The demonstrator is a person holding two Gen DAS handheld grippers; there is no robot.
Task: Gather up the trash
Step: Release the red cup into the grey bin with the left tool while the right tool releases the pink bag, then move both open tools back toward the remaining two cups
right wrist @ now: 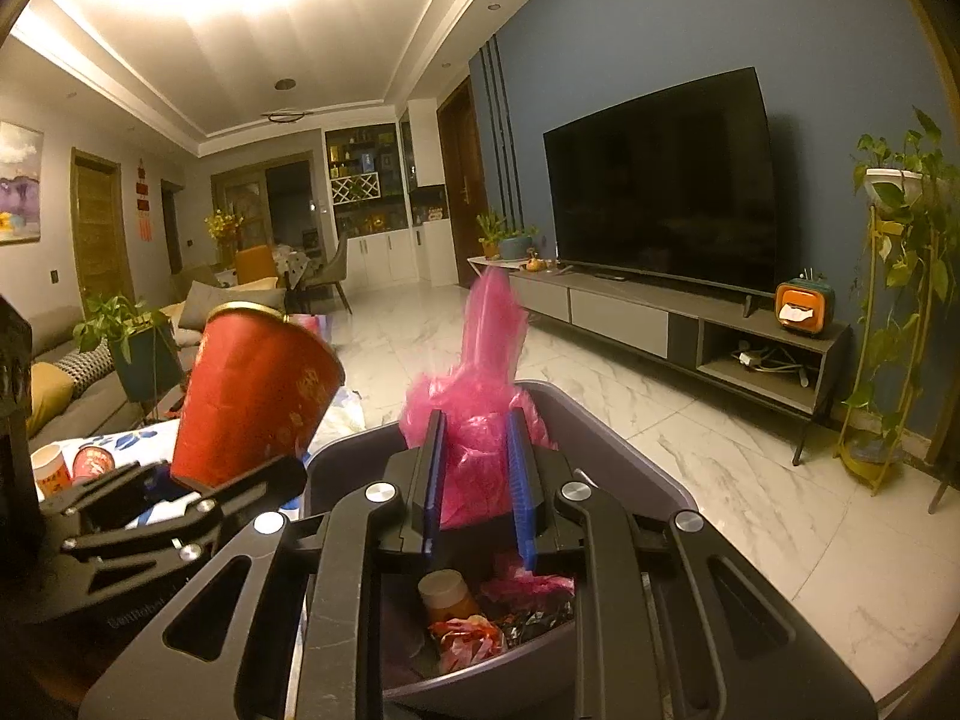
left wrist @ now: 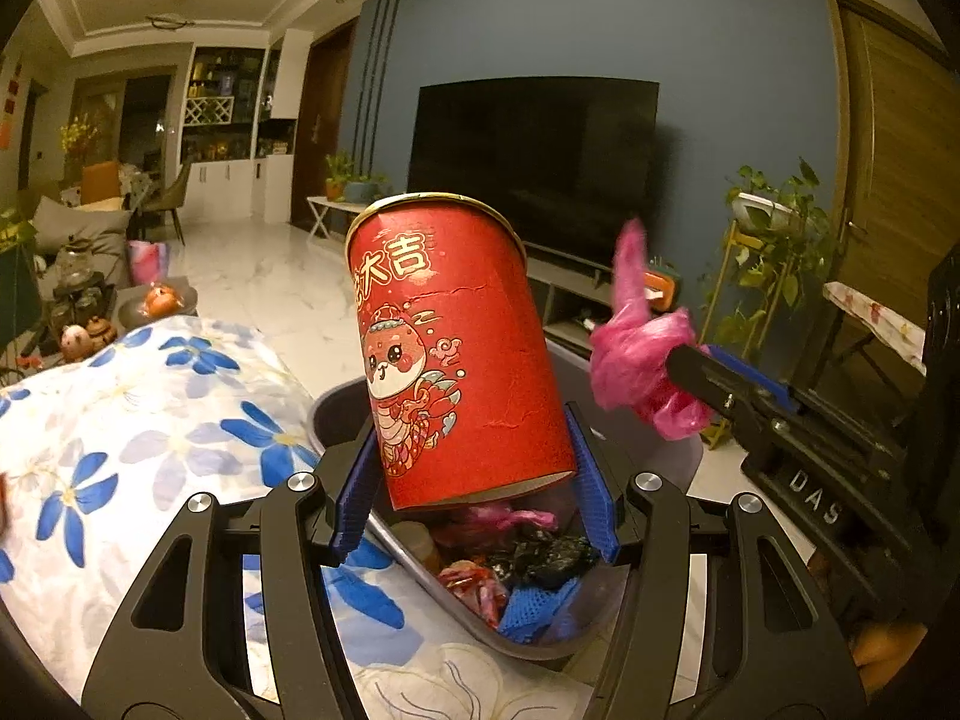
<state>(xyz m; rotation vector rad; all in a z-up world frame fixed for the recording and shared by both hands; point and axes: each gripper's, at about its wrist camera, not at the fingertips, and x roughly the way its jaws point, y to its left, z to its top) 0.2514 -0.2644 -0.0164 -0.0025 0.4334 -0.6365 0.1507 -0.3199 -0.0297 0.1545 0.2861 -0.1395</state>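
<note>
Holding red can [left wrist: 462, 354] in left tool [left wrist: 474, 498] & pink bag [right wrist: 474, 420] in right tool [right wrist: 477, 480], both clamped: release only once centred over bin [left wrist: 336, 414].

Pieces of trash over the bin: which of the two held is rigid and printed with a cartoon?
The red can, in the left gripper. The right gripper holds a crumpled pink plastic bag, soft and plain.

grippers: 2, left gripper [left wrist: 474, 480], right gripper [right wrist: 477, 474] | red can [left wrist: 456, 348]: 1 | pink plastic bag [right wrist: 474, 396]: 1 | grey bin [right wrist: 612, 438]: 1 | television [right wrist: 660, 180]: 1 | paper cups on the near-left table: 2, cup [right wrist: 48, 468], cup [right wrist: 93, 462] | orange tissue box [right wrist: 804, 303]: 1
</note>
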